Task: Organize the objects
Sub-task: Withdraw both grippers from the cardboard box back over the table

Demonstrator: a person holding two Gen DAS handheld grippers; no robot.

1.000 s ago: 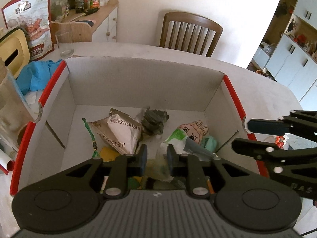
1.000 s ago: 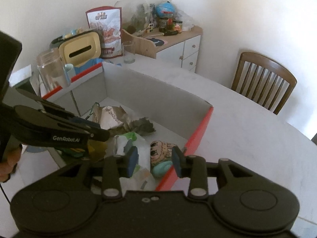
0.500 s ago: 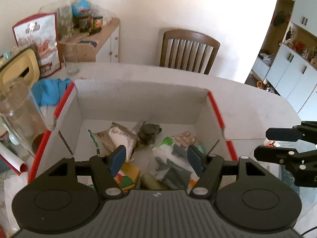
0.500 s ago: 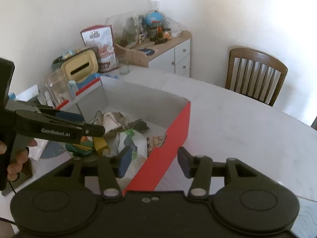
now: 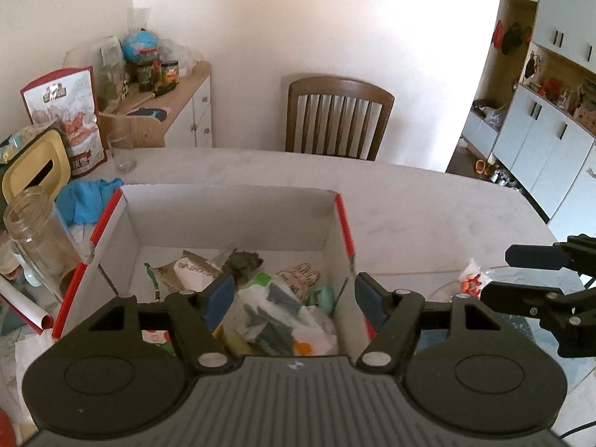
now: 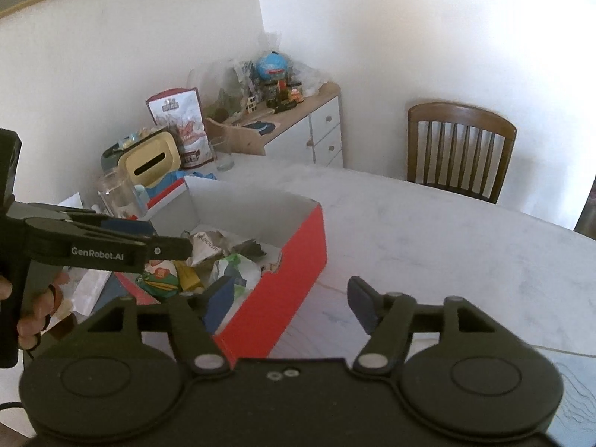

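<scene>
2 grippers, left and right, just opened wide, empty; box contents partly hidden.

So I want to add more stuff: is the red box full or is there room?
Room left. The red box holds a low pile of wrappers; its inner walls show bare above.

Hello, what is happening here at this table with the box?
A person is tidying small things into a red and white box on the table, with a gripper in each hand. Packets and toys already lie inside. The left gripper and the right gripper are both open and hold nothing; their jaws have just been opening. Both are above the box's near end.
</scene>
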